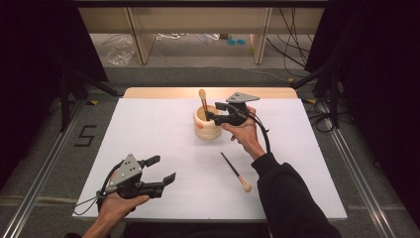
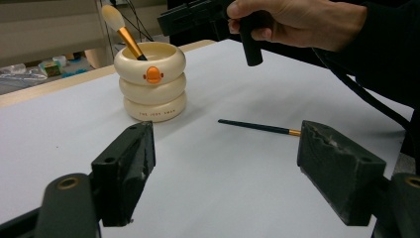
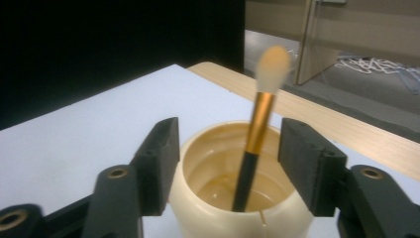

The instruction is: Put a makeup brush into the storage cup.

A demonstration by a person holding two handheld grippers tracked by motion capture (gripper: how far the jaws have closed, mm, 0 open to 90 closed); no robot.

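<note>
Brushes are what we are sorting: one makeup brush (image 3: 255,144) stands bristles-up in the cream holder (image 1: 207,125), leaning on its rim, and our right gripper (image 1: 212,115) hovers at the cup's mouth with jaws parted either side of the handle, pads clear of it, so we judge it released. The second brush (image 1: 236,172) lies flat on the white table (image 1: 148,129), near our right forearm, presumably next. Our left gripper (image 1: 166,171) rests wide and empty near the front edge, out of the way. Beyond the table's wooden far edge lie grey floor, cables and dark curtains.
</note>
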